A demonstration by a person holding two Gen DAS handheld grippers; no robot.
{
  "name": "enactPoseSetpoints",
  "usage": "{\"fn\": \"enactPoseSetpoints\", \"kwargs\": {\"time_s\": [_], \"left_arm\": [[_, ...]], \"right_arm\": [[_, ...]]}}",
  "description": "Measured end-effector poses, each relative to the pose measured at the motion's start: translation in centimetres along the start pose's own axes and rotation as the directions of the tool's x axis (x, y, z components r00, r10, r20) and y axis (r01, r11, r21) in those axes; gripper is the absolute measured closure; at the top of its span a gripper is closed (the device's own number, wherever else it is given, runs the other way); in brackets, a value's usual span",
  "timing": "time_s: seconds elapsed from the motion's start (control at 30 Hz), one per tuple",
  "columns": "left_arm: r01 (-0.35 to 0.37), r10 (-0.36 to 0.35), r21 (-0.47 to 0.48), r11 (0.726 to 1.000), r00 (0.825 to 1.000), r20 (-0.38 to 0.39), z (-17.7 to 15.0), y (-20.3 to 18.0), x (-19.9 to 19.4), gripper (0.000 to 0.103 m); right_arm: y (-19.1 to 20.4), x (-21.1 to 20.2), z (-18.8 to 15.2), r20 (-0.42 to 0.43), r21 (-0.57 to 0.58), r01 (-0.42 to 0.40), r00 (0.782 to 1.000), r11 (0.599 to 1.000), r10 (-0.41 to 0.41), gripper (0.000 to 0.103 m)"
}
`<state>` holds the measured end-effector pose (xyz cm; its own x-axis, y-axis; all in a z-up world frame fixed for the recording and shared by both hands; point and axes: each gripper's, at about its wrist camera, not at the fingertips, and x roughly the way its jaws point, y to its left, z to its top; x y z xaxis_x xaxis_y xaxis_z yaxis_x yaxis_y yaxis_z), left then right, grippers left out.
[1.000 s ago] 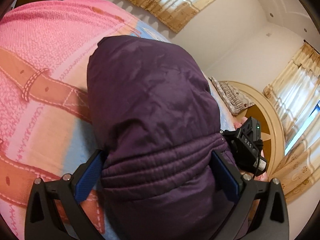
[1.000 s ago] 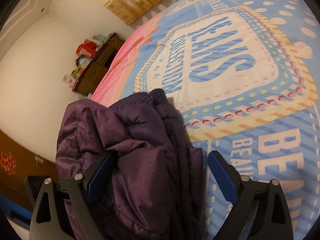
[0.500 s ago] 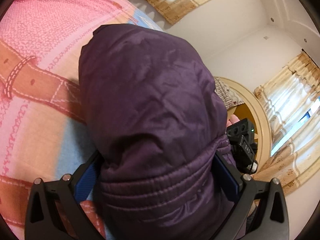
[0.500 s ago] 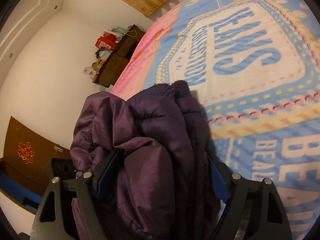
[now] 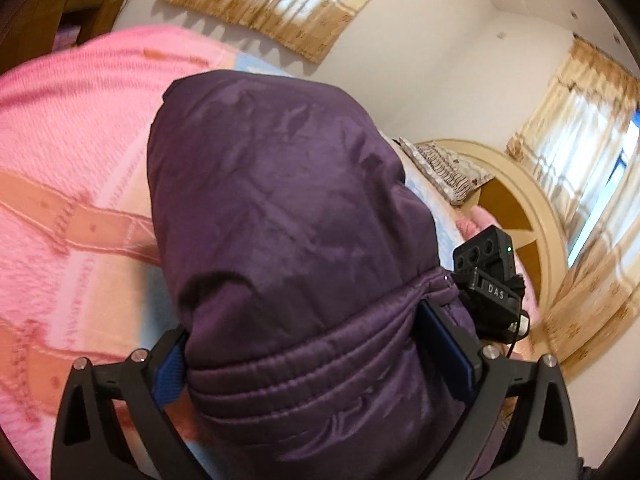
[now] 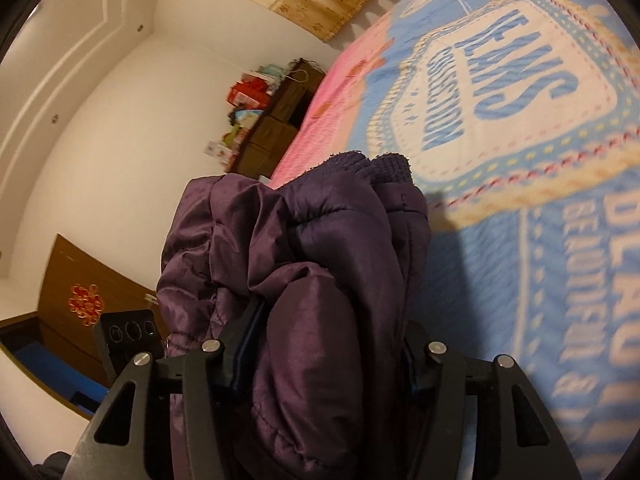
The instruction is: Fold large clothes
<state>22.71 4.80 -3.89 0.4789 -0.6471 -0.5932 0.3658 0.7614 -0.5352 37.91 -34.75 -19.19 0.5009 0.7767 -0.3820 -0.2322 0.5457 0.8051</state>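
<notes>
A purple padded jacket [image 5: 280, 200] lies bundled on a pink and blue blanket [image 5: 60, 140]. My left gripper [image 5: 308, 344] straddles its stitched hem, and both blue pads press into the fabric at a wide spread. In the right wrist view the same jacket [image 6: 320, 240] shows as thick folds with a ribbed cuff on top. The jaws of my right gripper [image 6: 328, 340] are closing, with a fold bulging between the pads, which squeeze it. The blanket [image 6: 520, 160] runs off to the right of it. Each gripper's black body shows at the edge of the other's view.
A rounded wooden headboard [image 5: 520, 208] and a patterned pillow [image 5: 448, 168] lie beyond the jacket. A dark cabinet [image 6: 276, 120] piled with clutter stands by the bed's far side. A brown door with a red knot [image 6: 84, 304] is at left. Curtained windows line the walls.
The right gripper's jaws have come in from wide apart onto the jacket fold. The left gripper has risen with the hem still between its pads, and more of the room shows above the bed.
</notes>
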Motion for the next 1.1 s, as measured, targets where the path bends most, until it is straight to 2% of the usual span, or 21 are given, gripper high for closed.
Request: {"fn": "enactPoseSetpoints", "kwargs": {"time_s": [0.27,0.63,1.1], "left_arm": [[-0.103,0.102,0.054,0.993,0.995,0.021,-0.4,-1.2,-3.9,0.001],[-0.174,0.169,0.056,0.983,0.982,0.079,-1.4,-0.1,-7.2,0.001],[-0.260,0.253,0.026,0.965,0.955,0.153,-1.6,2.3,-11.2,0.001]], "right_arm": [[3.1,1.4,-2.6,-0.004,-0.019,-0.078,0.997,0.997,0.078,0.051],[7.0,5.3,-4.5,-0.058,-0.048,-0.149,0.988,0.988,0.146,0.052],[12.0,12.2,-5.2,-0.137,-0.080,-0.211,0.970,0.974,0.199,0.053]]}}
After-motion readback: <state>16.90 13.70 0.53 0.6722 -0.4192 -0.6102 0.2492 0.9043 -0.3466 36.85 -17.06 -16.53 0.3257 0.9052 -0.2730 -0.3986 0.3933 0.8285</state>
